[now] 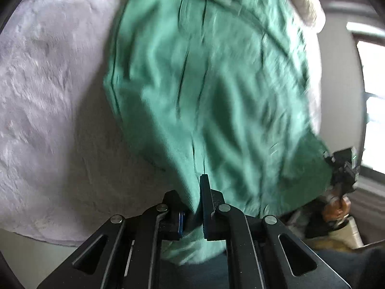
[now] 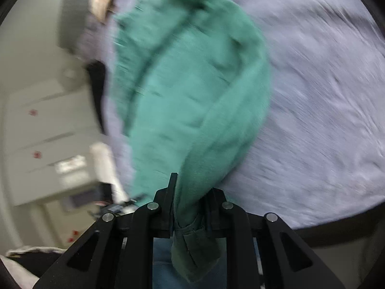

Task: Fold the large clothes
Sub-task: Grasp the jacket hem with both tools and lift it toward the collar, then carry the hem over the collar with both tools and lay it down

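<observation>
A large green garment [image 1: 207, 79] lies spread over a pale fluffy blanket [image 1: 48, 91]. Its near edge runs down between the fingers of my left gripper [image 1: 193, 207], which is shut on the cloth. In the right wrist view the same green garment [image 2: 192, 101] rises from my right gripper [image 2: 190, 207], whose fingers are shut on a bunched, thicker hem of it. The picture there is blurred by motion. My right gripper [image 1: 341, 168] also shows at the far right of the left wrist view, held by a hand at the garment's other corner.
A cream woolly cushion or cloth [image 1: 305, 2] lies at the blanket's far end. A bright window [image 1: 373, 101] is on the right. In the right wrist view, pale drawers [image 2: 48, 130] with red marks stand at the left, beside the blanket [image 2: 324, 96].
</observation>
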{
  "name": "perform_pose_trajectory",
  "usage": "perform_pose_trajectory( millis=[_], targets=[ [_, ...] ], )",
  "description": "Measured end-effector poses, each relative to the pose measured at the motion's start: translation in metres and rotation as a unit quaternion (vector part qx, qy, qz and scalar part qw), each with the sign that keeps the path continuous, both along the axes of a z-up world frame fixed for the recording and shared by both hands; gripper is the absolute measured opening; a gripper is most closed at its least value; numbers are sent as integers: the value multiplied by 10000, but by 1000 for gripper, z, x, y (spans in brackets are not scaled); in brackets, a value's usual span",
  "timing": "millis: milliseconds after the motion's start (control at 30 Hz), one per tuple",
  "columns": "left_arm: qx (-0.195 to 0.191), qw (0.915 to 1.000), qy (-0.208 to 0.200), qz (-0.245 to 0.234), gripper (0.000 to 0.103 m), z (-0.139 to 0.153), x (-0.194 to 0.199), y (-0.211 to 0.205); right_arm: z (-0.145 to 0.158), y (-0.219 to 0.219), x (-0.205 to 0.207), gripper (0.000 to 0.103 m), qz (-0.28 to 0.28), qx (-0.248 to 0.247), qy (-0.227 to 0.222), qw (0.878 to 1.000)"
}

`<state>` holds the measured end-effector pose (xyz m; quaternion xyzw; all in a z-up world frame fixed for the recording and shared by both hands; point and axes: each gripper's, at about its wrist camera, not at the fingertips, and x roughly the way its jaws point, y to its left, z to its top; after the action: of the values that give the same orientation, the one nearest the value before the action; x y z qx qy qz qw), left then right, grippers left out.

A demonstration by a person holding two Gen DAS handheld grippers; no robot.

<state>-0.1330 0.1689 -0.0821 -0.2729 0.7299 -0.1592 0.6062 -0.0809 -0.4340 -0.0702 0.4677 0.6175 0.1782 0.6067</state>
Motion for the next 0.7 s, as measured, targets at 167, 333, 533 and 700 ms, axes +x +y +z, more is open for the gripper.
perform_pose_trajectory(
  millis=[167,333,533,700],
  targets=[
    [-326,9955,-579,677,12,34,53,12,29,2,45,20,-635,634,-708,9934],
    [-189,9884,-939,1181,12,33,120,-2,27,5,113,18,-1043,764,-897,9875],
    [384,9915,-925,834,12,6,176,-21,-4,3,182,19,-1257,332,-455,9905],
    [528,9928,-865,645,12,-5,171,-32,-8,36,199,78,-147,-29,-69,9999]
  ],
)
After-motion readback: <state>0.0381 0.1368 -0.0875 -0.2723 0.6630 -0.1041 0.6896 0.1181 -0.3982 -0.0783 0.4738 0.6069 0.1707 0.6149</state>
